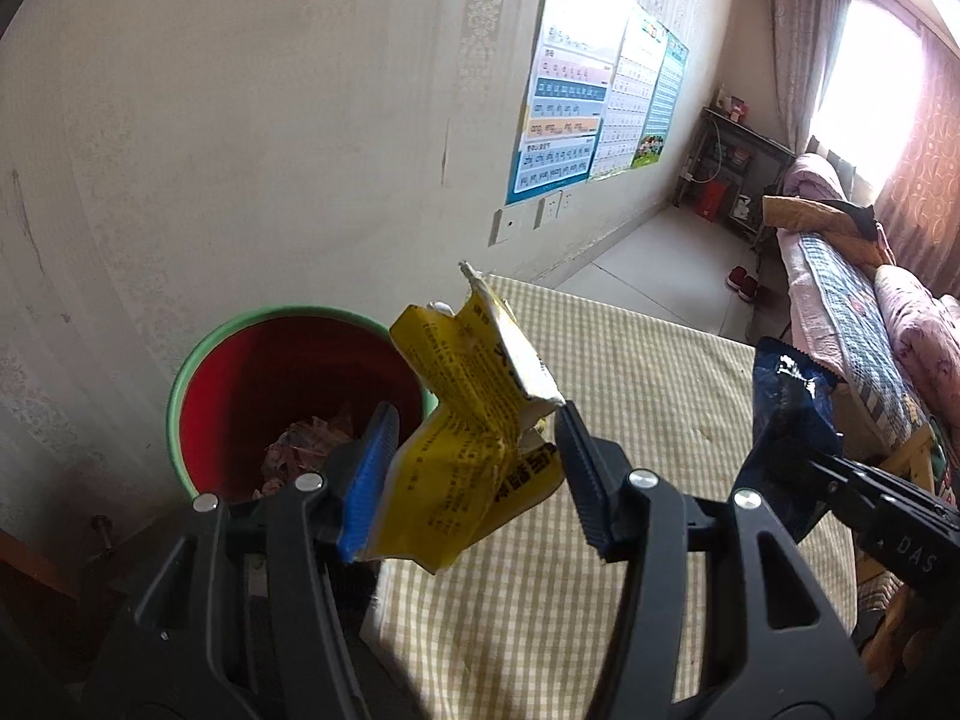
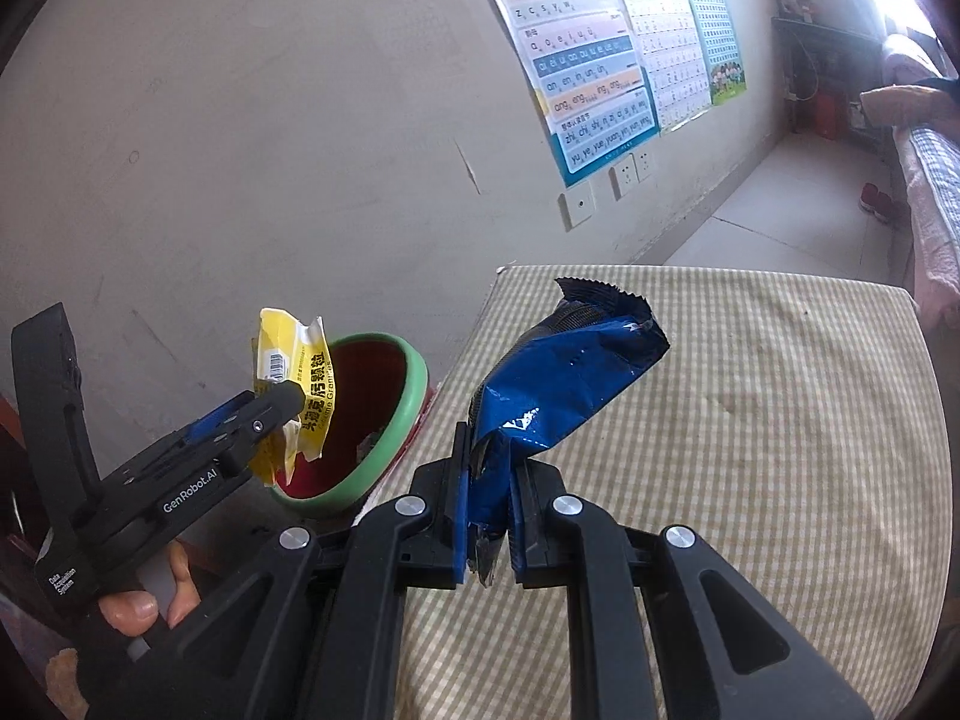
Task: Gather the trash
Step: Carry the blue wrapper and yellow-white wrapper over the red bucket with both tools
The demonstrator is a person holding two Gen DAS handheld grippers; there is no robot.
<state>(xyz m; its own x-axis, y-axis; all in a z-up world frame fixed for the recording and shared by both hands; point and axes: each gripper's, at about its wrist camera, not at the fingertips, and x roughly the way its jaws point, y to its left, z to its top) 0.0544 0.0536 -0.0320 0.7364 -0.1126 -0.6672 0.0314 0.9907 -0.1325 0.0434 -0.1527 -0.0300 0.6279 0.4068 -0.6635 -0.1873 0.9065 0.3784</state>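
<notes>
The left claw (image 1: 474,474) grips a crumpled yellow wrapper (image 1: 474,414), its lower part pinched between the pads while the torn top sticks up. Just behind, to the left, a red bin (image 1: 240,372) with a green rim stands against the wall, scraps inside. Below lies the checked counter (image 1: 630,372). At right, the right claw (image 1: 804,468) clamps a blue wrapper (image 1: 786,396).

Both grippers up, angled down, each clamped on a load.
Left gripper (image 1: 474,468) has its jaws part-spread with both pads pressing a bulky crumpled load; right gripper (image 2: 489,516) has its jaws pinched nearly together. Bare fingers (image 2: 129,606) wrap the left handle.
</notes>
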